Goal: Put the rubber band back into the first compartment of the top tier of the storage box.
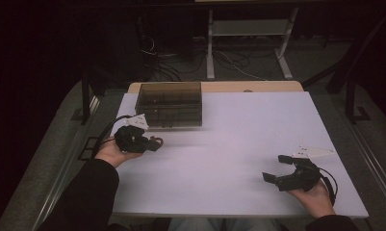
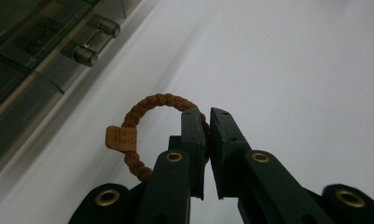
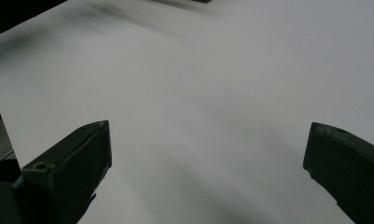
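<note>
The left claw (image 2: 207, 122) is pinching a brown braided bracelet (image 2: 147, 105) between its nearly pressed-together jaws; the loop, with its small tan tag (image 2: 120, 139), is sticking out to the claw's left, above the white worktop (image 2: 292, 70). A smoky transparent drawer box (image 1: 169, 104) is sitting just beyond this claw. The right claw (image 1: 277, 167) is resting spread wide and holding nothing, well apart on the worktop
</note>
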### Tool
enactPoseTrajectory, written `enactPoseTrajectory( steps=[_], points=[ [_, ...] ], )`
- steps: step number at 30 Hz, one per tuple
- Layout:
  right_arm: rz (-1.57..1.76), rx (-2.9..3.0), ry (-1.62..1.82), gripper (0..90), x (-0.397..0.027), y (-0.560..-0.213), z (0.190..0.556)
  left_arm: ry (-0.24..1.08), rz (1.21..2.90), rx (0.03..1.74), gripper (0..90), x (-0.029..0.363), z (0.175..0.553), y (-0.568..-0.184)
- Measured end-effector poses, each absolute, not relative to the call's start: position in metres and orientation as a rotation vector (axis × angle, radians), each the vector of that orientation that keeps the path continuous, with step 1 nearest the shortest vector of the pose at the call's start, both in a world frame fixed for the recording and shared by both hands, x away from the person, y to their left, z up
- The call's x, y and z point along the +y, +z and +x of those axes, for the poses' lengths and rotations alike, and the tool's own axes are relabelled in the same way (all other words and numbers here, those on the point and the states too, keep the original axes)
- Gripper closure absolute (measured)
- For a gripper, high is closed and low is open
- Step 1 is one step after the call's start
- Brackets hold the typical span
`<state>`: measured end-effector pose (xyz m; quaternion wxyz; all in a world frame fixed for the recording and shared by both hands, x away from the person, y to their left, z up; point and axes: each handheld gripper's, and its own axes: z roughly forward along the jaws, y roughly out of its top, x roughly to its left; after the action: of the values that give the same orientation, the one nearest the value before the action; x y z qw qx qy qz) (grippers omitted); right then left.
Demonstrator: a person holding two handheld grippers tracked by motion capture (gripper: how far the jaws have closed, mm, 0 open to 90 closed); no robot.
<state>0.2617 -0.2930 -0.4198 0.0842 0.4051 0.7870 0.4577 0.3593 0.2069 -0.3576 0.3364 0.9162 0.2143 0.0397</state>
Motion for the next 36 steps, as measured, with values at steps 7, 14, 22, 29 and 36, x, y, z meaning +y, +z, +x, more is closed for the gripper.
enactPoseTrajectory(
  steps=[7, 14, 22, 29, 36],
  points=[
    [1.213, 2.351, 1.365, 0.7, -0.293, -0.42, 0.262, 0.112, 2.395, 0.549, 82.9, 0.208, 0.36, -0.351],
    [1.214, 2.349, 1.366, 0.7, -0.293, -0.42, 0.262, 0.118, 2.393, 0.563, 82.9, 0.211, 0.364, -0.348],
    [1.212, 2.351, 1.365, 0.7, -0.293, -0.42, 0.262, 0.15, 2.395, 0.56, 82.9, 0.215, 0.368, -0.334],
    [1.213, 2.349, 1.365, 0.7, -0.293, -0.42, 0.262, 0.173, 2.374, 0.584, 82.9, 0.221, 0.372, -0.325],
    [1.227, 2.354, 1.365, 0.7, -0.293, -0.42, 0.261, 0.192, 2.367, 0.601, 82.9, 0.226, 0.376, -0.319]
  ],
)
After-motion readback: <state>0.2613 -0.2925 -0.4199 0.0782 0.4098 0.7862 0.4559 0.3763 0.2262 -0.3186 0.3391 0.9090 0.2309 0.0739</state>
